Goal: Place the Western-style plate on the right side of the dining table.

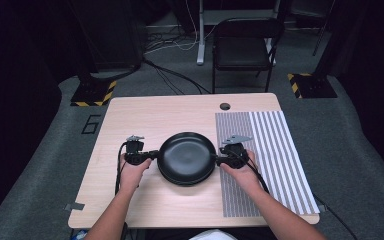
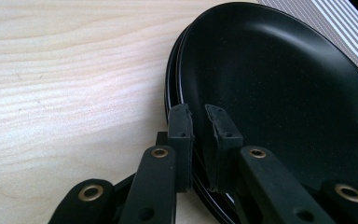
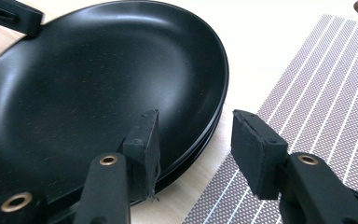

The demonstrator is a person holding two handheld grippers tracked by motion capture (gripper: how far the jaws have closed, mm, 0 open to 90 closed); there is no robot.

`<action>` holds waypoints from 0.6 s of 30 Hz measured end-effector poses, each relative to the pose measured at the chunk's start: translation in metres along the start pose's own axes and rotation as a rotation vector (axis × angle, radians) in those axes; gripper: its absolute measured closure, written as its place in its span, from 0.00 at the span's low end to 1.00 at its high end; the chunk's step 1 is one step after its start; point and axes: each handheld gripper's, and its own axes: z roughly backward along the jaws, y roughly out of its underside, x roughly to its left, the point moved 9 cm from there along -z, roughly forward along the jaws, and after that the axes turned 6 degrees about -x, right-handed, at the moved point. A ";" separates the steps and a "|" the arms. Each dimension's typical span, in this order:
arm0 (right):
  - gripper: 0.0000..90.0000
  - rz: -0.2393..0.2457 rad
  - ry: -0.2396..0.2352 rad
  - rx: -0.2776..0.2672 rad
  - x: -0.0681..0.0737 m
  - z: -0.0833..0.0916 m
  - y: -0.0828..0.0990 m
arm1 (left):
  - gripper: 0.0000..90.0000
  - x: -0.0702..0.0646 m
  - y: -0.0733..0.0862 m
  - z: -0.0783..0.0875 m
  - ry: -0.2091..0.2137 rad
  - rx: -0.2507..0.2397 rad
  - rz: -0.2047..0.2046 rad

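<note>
Light falls from above onto the table (image 1: 145,120), which shows bright while the floor around it sinks into near-black. The plate (image 1: 187,157) carries a soft sheen and throws a faint shadow on the table just beside it. In both gripper views the nearest jaw parts blur, and the far table washes out pale.

A pale wood table (image 1: 145,117) stands on grey carpet (image 1: 360,150) in a dark room. A round hole (image 1: 224,106) sits in the table at 12 o'clock. A striped mat (image 1: 270,150) covers its 3 o'clock side. Beyond, at 12 o'clock, stands a black folding chair (image 1: 243,47). Hazard-striped bases (image 1: 94,92) lie at 10 and 2 o'clock, cables (image 1: 172,75) trailing between.
</note>
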 end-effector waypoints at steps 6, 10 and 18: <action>0.58 -0.060 0.005 0.024 -0.005 -0.009 0.002 | 0.91 -0.001 0.000 0.001 -0.006 0.009 -0.013; 0.59 -0.119 -0.018 0.044 -0.005 -0.014 0.005 | 0.89 0.000 0.002 -0.002 0.004 0.018 0.009; 0.62 -0.214 -0.072 0.091 -0.002 -0.020 0.013 | 0.89 -0.004 0.004 -0.002 0.014 0.017 0.008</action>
